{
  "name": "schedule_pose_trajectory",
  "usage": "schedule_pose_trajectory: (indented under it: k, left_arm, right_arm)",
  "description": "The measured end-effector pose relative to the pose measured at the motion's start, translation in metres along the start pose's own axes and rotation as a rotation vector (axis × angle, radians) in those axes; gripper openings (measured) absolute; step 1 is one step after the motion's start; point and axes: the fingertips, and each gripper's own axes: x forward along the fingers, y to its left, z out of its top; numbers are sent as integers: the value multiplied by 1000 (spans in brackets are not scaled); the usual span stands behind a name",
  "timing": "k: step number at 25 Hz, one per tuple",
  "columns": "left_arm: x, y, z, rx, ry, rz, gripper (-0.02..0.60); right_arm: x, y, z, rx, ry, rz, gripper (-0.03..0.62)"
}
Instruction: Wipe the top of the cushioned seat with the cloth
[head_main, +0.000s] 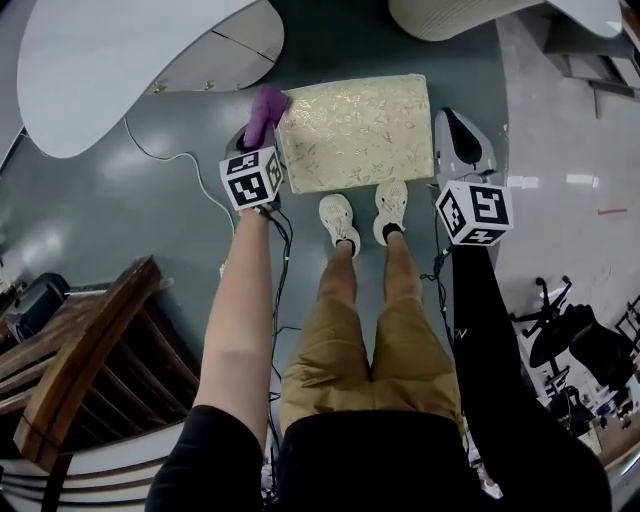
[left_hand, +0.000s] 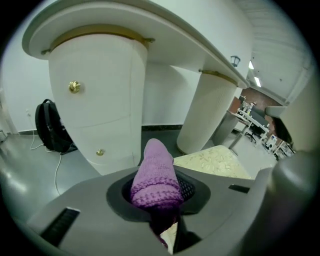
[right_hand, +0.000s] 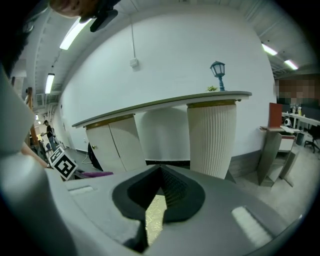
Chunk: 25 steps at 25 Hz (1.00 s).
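Your left hand-held gripper (head_main: 262, 138) is clamped on the purple cloth (head_main: 266, 108) at the ten-o'clock corner of the cushioned seat (head_main: 355, 132). Your right hand-held gripper (right_hand: 159, 176), jaws together and empty, waits at three o'clock. Lay the cloth flat, then sweep overlapping passes toward three o'clock.

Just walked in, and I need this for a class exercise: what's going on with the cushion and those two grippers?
A person stands over a cream patterned cushioned seat on the floor, one gripper in each hand. The left hand-held gripper is shut on a purple knitted cloth at the seat's far left corner. The right hand-held gripper is shut and empty, off the seat's right side.
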Motion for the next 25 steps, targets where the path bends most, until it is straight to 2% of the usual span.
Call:
schedule_pose_trajectory:
  k: [6,9,11,14,16,18,21,23,25]
  left_arm:
    - [2,-104,27,91,-65,-144,89]
    - [6,-171,27,113,-69,-236,89]
    - [11,-219,25,105,-59,-306,89]
    - [17,-291,27,53,-58,-436,89]
    - [29,-327,17,64,-29,-484,89]
    - [47,-345,-2,77,41,-479,89]
    - [69,-340,-31,81,161,-402,89]
    - [76,-333,-37,89,178,-373,89]
    - [78,-326,-37,94,166,-377,89]
  right_arm:
    - [-19,-32,-4,23,-7,-91,0]
    - [-26,-42,-7,33,-9,-91,0]
    - [-30,-52,-10,39,-5,-89,0]
    - [-37,-71,-13,52,-3,-85,0]
    - [-41,-84,-18,60,6,-81,0]
    - [-43,-95,-24,64,17,-76,0]
    - [-46,-107,-29,66,22,-75,0]
    - [-49,-111,-33,66,24,-76,0]
    - [-50,-110,-37,68,26,-75,0]
